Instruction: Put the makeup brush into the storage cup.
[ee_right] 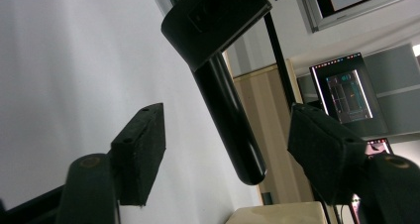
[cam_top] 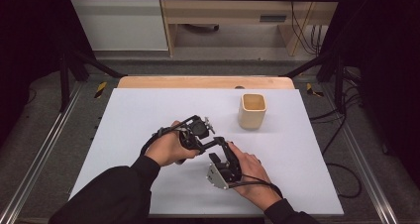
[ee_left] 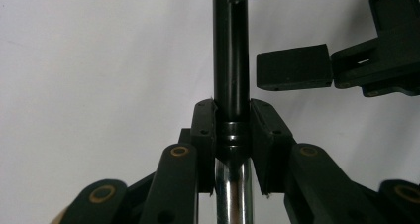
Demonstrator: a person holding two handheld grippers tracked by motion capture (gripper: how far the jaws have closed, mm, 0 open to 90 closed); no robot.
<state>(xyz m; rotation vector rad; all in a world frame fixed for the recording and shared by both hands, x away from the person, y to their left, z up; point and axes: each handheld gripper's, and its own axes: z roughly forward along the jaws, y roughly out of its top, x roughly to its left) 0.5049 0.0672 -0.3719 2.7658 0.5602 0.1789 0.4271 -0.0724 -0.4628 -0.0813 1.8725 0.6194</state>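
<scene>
While the left hand-held gripper (ee_left: 233,135) clamped the black-and-chrome rod (ee_left: 231,75) at its collar, mid-desk, the right hand-held gripper (ee_right: 225,149) bracketed the black end, pads clear. Rod looked rigid, light, slick; grip the matte part. White desk (cam_top: 148,110) flat; wooden cup (cam_top: 252,111) well apart.

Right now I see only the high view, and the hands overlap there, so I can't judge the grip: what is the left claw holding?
Observer: The left claw is shut on a slim rod, black above a chrome section.
Operator: Has the right claw got it too?
Observer: No. The right claw stands open, its jaws either side of the rod's rounded black end, with a gap on each side.
Operator: Where does the left one grip?
Observer: At the ringed joint between black and chrome.
</scene>
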